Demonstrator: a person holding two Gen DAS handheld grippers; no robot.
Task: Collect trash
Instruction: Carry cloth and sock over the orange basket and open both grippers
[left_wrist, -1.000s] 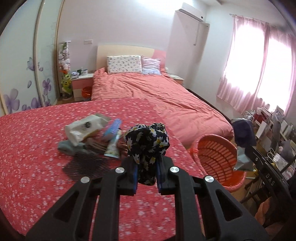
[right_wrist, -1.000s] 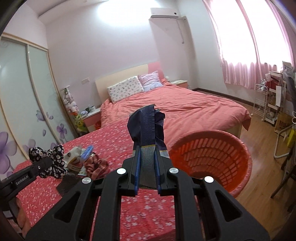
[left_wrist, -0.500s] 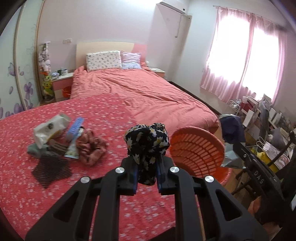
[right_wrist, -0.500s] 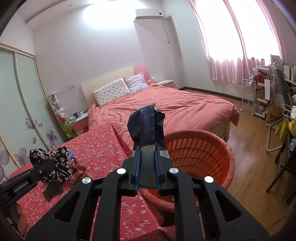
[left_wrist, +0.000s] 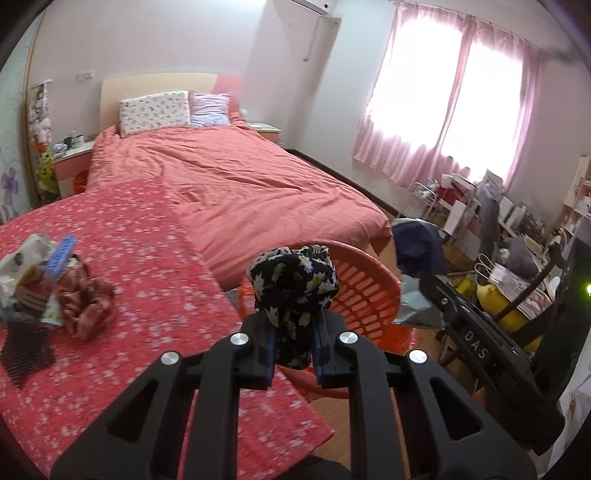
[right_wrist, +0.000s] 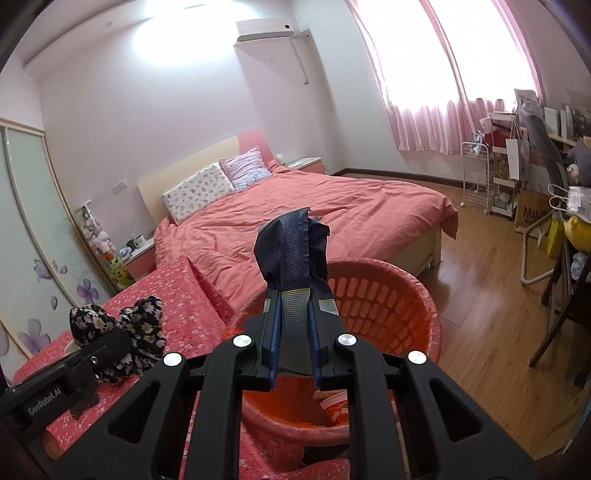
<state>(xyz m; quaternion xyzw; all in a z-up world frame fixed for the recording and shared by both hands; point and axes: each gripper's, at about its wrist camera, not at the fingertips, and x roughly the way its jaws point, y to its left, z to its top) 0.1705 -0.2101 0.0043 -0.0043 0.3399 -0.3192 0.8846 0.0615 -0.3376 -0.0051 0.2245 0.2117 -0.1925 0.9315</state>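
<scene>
Nearest, a black daisy-print fabric bundle is clamped between the closed jaws of the left tool, and a crumpled dark blue foil wrapper is pinched upright in the closed right tool. Beyond them, a round orange slotted plastic basket is seen beside the desk covered in red flowered cloth, where a heap of wrappers and rags is left; farther off lies the bed with a salmon-pink cover.

The orange basket mouth at lower centre looks open, with the bed edge close behind it.
</scene>
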